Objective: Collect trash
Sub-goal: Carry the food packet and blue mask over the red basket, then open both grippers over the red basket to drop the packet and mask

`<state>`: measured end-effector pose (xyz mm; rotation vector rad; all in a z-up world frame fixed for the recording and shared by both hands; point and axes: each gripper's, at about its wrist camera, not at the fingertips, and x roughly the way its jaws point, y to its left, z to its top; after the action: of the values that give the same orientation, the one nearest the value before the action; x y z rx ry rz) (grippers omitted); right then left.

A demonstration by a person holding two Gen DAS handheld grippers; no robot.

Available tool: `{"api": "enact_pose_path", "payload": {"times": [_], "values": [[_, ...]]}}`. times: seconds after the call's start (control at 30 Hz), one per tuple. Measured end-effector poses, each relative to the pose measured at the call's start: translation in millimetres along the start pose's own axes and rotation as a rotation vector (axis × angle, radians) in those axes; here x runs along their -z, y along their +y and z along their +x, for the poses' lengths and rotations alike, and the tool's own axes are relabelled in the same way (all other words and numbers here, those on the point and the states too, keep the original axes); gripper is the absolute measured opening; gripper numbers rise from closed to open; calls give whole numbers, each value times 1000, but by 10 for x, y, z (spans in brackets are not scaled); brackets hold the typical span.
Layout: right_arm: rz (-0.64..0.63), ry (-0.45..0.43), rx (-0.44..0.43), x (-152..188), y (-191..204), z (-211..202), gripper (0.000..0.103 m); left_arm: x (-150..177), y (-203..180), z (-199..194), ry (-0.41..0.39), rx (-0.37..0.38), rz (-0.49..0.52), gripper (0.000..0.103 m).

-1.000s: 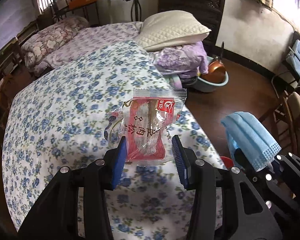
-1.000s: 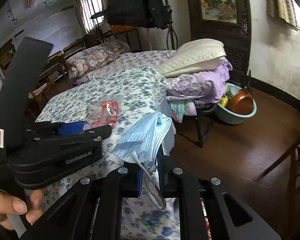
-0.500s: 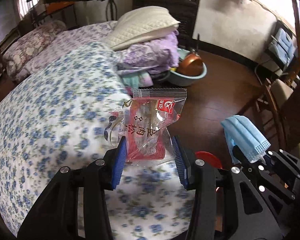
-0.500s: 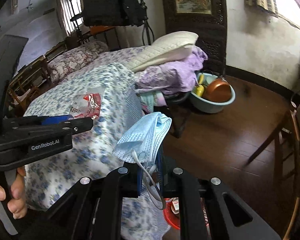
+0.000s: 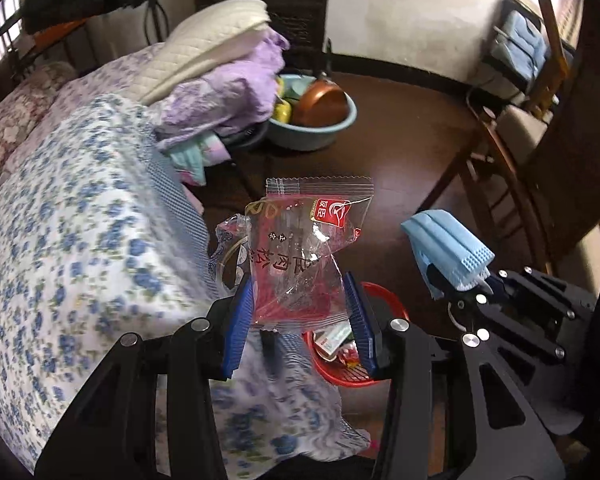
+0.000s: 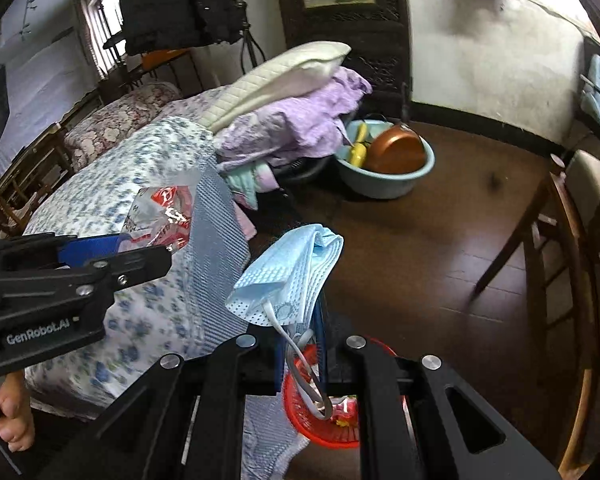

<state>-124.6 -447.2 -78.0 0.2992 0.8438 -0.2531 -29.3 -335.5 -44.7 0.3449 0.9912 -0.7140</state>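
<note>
A bedroom with a dark wooden floor (image 5: 404,152), where a bed under a blue-flowered sheet (image 5: 72,240) now fills only the left of both views; a second ago it lay straight beneath the left gripper, and both tools have since swung right, out past its edge. The left gripper (image 5: 300,312) is still clamped on a crumpled red-and-clear snack wrapper (image 5: 304,248), its blue pads pressed against the wrapper's lower sides. The right gripper (image 6: 300,344) stays pinched shut on a folded blue face mask (image 6: 288,276), whose white ear loop (image 6: 300,372) dangles down between the arms. A red mesh trash basket (image 5: 384,300) on the floor, barely seen a second ago, now sits directly below both loads with some scraps already in it. Farther off, a light blue basin (image 6: 384,184) holding a copper pan (image 6: 396,156) stands near the pile of purple bedding (image 6: 296,128)
</note>
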Motion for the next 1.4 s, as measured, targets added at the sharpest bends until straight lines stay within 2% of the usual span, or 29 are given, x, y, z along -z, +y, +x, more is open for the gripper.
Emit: {"api": "enact_pose_path", "payload": {"times": [0.23, 0.57, 1.03, 1.17, 1.4], "values": [[48, 80, 10, 186, -329, 288, 13, -12, -293, 260, 55, 31, 56, 45], [94, 169, 16, 454, -549, 632, 13, 16, -678, 653, 154, 74, 162, 45], [164, 302, -43, 869, -689, 1059, 13, 176, -798, 1178, 304, 53, 199, 45], [176, 334, -50, 982, -700, 1150, 13, 232, -817, 1340, 368, 78, 197, 45], [196, 371, -54, 1081, -704, 1297, 13, 302, -807, 1561, 431, 83, 183, 45]]}}
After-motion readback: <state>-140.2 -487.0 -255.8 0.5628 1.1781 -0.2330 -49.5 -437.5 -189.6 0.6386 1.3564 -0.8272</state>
